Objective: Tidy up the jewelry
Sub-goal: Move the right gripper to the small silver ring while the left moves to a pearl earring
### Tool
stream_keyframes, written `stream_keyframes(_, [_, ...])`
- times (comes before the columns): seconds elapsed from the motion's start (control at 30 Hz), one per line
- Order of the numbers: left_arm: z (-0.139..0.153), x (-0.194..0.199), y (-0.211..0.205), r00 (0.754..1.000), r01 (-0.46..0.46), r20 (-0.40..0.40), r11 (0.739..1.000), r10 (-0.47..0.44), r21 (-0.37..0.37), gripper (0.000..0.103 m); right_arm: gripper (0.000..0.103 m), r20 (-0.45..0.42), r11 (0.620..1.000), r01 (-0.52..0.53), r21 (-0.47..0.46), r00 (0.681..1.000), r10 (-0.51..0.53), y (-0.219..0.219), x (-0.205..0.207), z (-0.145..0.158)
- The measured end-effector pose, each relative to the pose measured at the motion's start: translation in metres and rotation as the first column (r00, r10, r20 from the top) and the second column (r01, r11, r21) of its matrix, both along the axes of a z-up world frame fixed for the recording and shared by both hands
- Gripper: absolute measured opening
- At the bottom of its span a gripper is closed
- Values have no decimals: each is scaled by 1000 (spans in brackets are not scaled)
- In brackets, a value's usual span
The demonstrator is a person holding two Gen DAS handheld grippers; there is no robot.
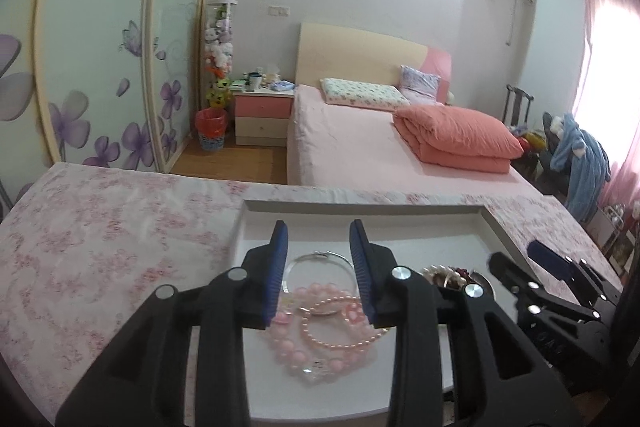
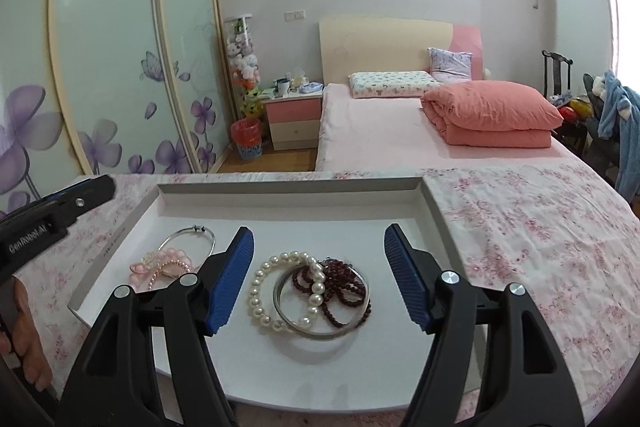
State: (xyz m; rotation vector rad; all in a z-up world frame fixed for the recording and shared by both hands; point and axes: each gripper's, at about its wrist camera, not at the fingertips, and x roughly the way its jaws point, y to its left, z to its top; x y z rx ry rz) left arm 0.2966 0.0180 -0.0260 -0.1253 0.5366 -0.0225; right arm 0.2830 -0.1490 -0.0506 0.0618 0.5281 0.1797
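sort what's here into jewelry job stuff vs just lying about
Job: white tray, pearl bracelet, dark red beads, metal bangle, pink bead bracelets, thin silver bangle.

Lying about: folded quilt, pillow, bin, nightstand.

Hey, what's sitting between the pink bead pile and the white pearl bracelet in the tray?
In the right wrist view, only the right gripper's blue left finger crosses between the pink beads and the pearl bracelet; the tray floor there looks bare.
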Motion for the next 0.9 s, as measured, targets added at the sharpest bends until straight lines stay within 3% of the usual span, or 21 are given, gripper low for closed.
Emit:
stream_keyframes(0.6, [15, -74, 40, 998, -61, 21, 998, 62, -13, 40, 66, 8, 998, -45, -31, 999, 46, -6, -60, 11])
stream_keyframes(0.77, [8, -100, 53, 997, -71, -1, 997, 71, -19, 46, 62, -58, 994, -103, -37, 993, 101, -9, -82, 1])
stream_keyframes(0.9, [0, -118, 67, 996, -83, -26, 996, 82, -32, 58, 58, -153, 982, -185, -31, 972, 178, -9, -99, -16])
